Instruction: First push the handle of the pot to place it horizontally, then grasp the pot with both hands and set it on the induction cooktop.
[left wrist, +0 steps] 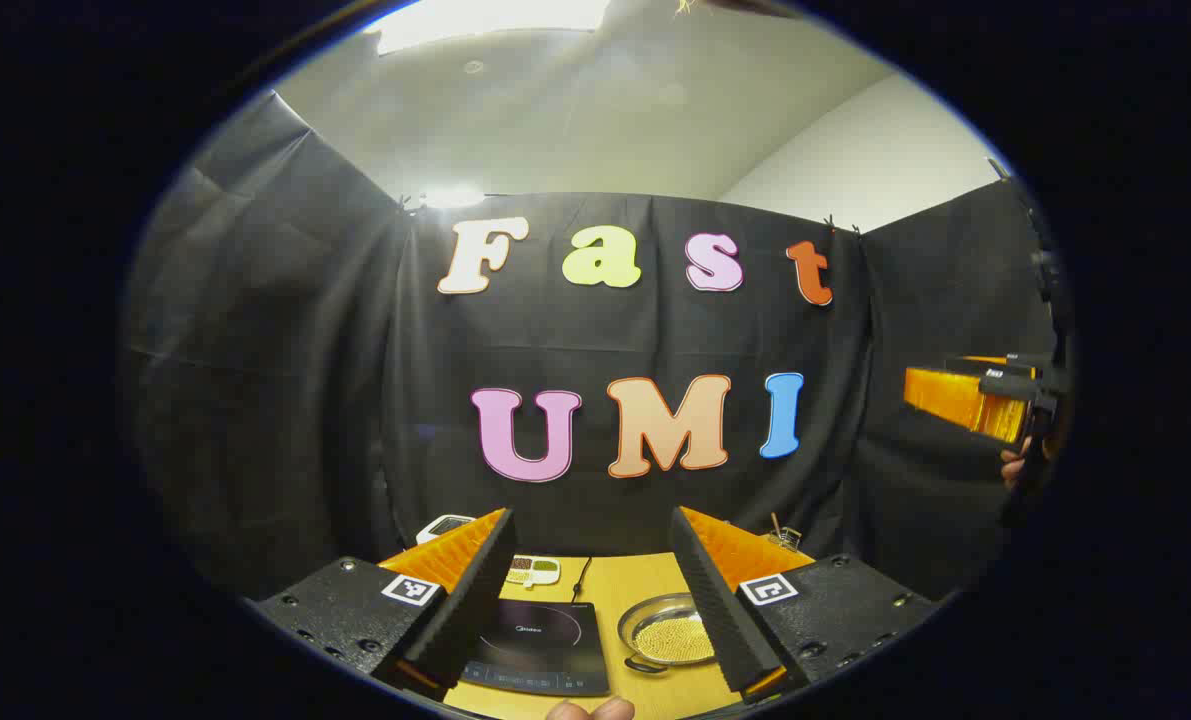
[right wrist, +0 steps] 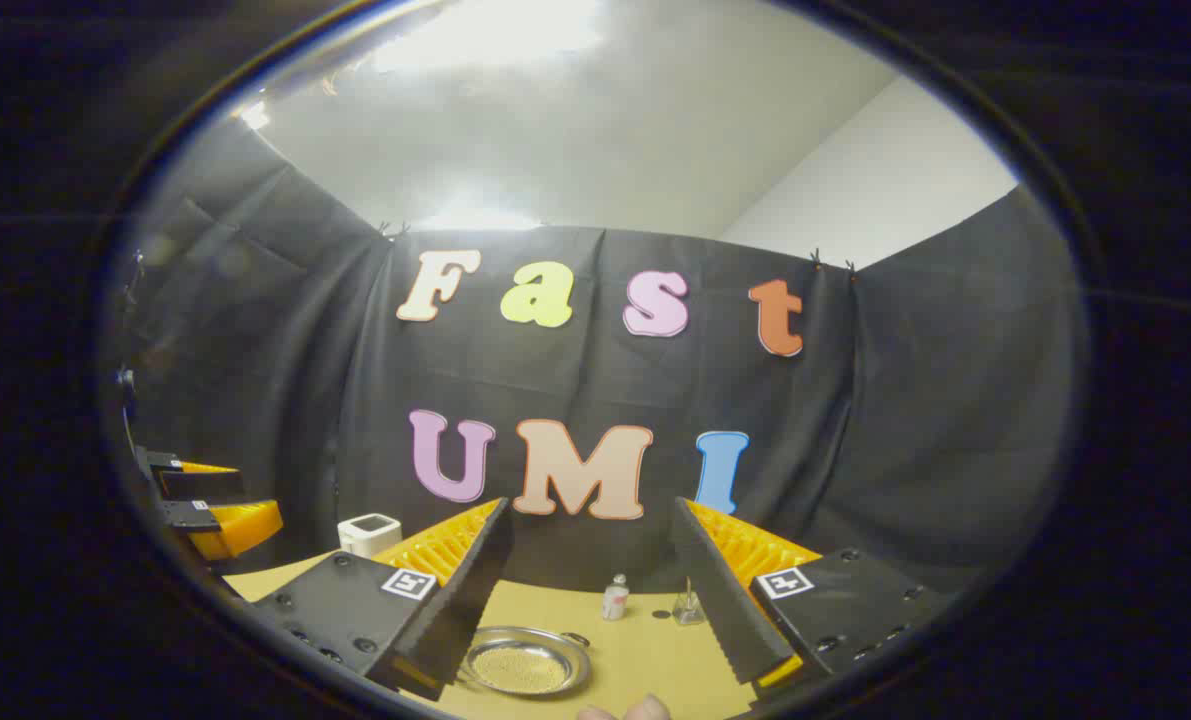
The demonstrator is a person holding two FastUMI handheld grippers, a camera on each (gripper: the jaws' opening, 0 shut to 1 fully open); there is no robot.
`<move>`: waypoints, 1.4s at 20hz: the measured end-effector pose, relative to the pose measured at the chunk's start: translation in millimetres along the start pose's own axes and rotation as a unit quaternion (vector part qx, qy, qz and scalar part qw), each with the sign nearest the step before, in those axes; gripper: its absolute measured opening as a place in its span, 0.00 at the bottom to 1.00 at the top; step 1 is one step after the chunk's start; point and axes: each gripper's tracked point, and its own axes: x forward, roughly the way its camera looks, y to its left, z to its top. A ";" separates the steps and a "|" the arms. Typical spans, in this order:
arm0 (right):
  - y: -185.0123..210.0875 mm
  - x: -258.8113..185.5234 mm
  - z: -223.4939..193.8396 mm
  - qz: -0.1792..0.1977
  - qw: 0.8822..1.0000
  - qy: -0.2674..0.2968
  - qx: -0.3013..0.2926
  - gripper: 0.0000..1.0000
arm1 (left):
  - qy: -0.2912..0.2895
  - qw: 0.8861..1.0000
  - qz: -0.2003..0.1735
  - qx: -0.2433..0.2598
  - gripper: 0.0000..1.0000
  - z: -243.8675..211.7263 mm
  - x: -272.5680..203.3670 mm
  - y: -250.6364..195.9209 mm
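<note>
One yellow wooden counter (left wrist: 645, 585) stands before black cloth walls under a white ceiling. On it, the shallow metal pot (left wrist: 667, 632), holding pale yellow grains, sits just right of the black induction cooktop (left wrist: 540, 645). Behind the cooktop lies a small divided dish (left wrist: 533, 570). Left tongs (left wrist: 595, 610) and right tongs (right wrist: 590, 600) gape wide, holding nothing.
</note>
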 end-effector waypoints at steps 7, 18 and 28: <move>4.8 -1.0 -19.0 0.009 0.999 0.030 -0.001 1.00 | 0.002 1.000 0.003 0.005 0.89 0.9 -5.0 5.7; -2.0 3.1 -25.6 -0.013 0.999 0.034 0.006 1.00 | -0.010 1.000 -0.013 0.002 0.89 9.8 2.1 3.9; 2.0 47.9 -59.8 -0.007 0.998 0.056 -0.012 0.68 | 0.016 0.999 -0.003 -0.032 0.93 -17.3 44.5 11.7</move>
